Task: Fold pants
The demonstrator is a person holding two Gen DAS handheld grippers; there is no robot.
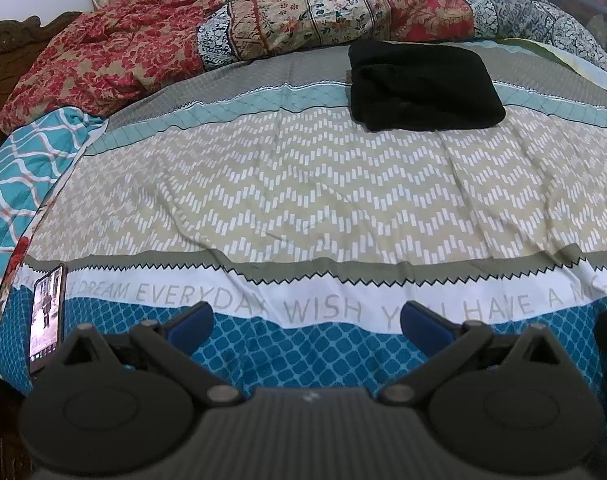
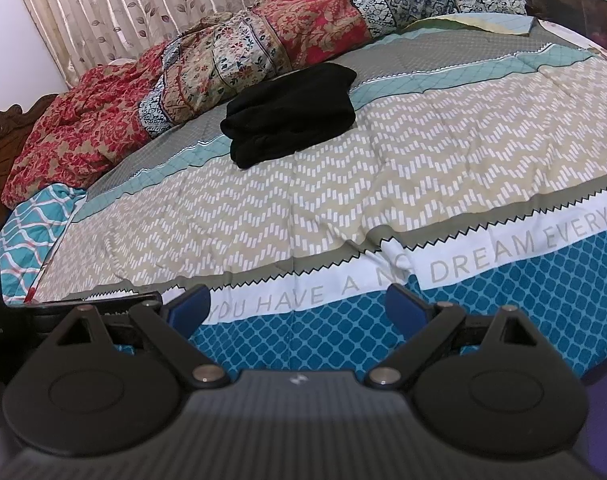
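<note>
Both tools, left [image 1: 305,322] and right [image 2: 297,308], gape wide, well short of the folded black pants [image 1: 423,86].

The bedspread [image 1: 303,184] lies open up to the folded pants [image 1: 423,88]; a phone [image 1: 47,316] sits at its left edge.

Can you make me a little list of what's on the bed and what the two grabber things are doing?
pants: black pants, folded into a small stack, lying on the bedspread
behind the pants: bunched red floral quilt
phone: phone, screen lit, at the bed's left edge
left tool: left tool open, holding nothing
right tool: right tool open, holding nothing
</note>
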